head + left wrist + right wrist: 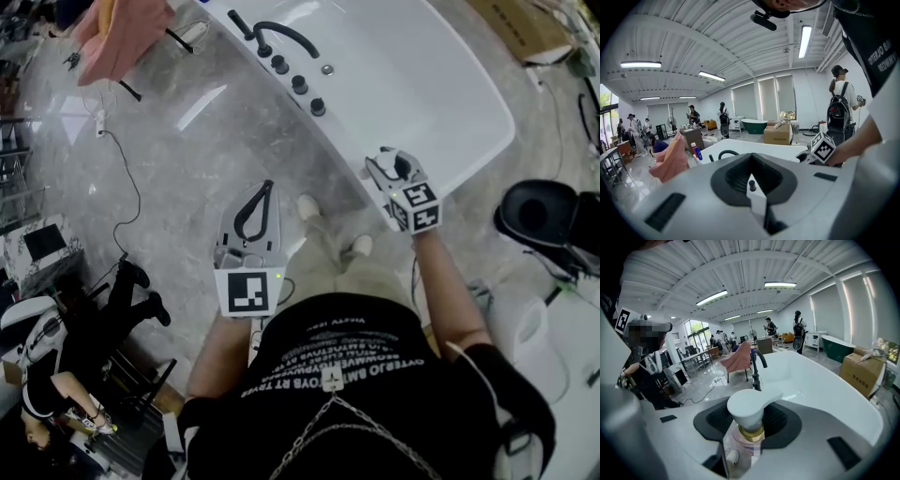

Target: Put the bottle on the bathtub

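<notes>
A pump bottle [749,426] with a white pump head, a gold collar and a pale clear body stands upright between the jaws of my right gripper [394,174], which is shut on it. In the head view the bottle [385,161] hangs over the near rim of the white bathtub [422,84]. In the right gripper view the bathtub [820,385] spreads out just beyond the bottle. My left gripper [266,192] is lower left of the tub, over the grey floor. Its black fingers meet at the tips with nothing in them.
A black faucet [281,37] and several black knobs [300,84] sit on the tub's left rim. A pink cloth [117,37] hangs on a rack beyond it. A black round seat [539,216] stands at the right. A cardboard box [862,371] and people stand further off.
</notes>
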A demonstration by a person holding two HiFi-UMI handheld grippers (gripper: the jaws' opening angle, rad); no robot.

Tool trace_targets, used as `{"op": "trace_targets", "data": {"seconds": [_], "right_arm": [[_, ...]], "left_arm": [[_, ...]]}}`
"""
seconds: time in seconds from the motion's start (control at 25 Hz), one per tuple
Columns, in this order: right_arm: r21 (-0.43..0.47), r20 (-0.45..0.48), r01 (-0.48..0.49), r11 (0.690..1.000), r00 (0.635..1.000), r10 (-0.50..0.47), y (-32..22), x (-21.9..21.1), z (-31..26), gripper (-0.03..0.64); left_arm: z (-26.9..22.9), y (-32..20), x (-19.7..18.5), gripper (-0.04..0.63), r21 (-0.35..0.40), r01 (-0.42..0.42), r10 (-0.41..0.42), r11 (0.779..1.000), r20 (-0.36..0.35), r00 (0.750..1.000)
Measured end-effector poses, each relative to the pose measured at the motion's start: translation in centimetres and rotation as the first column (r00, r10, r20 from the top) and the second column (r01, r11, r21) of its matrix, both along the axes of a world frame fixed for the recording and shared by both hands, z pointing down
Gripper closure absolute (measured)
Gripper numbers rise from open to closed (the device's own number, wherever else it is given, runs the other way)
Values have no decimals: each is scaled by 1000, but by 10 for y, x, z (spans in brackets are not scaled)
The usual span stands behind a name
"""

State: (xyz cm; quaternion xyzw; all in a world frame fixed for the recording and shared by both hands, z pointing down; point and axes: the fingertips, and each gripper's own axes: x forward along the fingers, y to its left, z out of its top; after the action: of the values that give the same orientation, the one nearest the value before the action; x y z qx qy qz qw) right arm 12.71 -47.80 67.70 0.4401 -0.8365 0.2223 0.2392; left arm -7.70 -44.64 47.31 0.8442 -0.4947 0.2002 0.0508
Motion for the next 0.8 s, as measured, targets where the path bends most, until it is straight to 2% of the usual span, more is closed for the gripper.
{"op": "trace_targets", "data": {"seconds": [0.28,0.68,0.8], "right_arm": [[-28,-13,35,999,999,-35,-10,-16,26,462],[-22,-29,27,999,999,-27,-27,-25,58,460],[-2,-31,61,998,998,-61,-27,-31,58,460]], "left_arm": [[11,3,-8,594,-53,20,-22,998,-33,999],[32,6,-19,594,-105,27,-29,994,-15,999],[37,10,-16,594,-114,20,-23,993,-22,999]]}}
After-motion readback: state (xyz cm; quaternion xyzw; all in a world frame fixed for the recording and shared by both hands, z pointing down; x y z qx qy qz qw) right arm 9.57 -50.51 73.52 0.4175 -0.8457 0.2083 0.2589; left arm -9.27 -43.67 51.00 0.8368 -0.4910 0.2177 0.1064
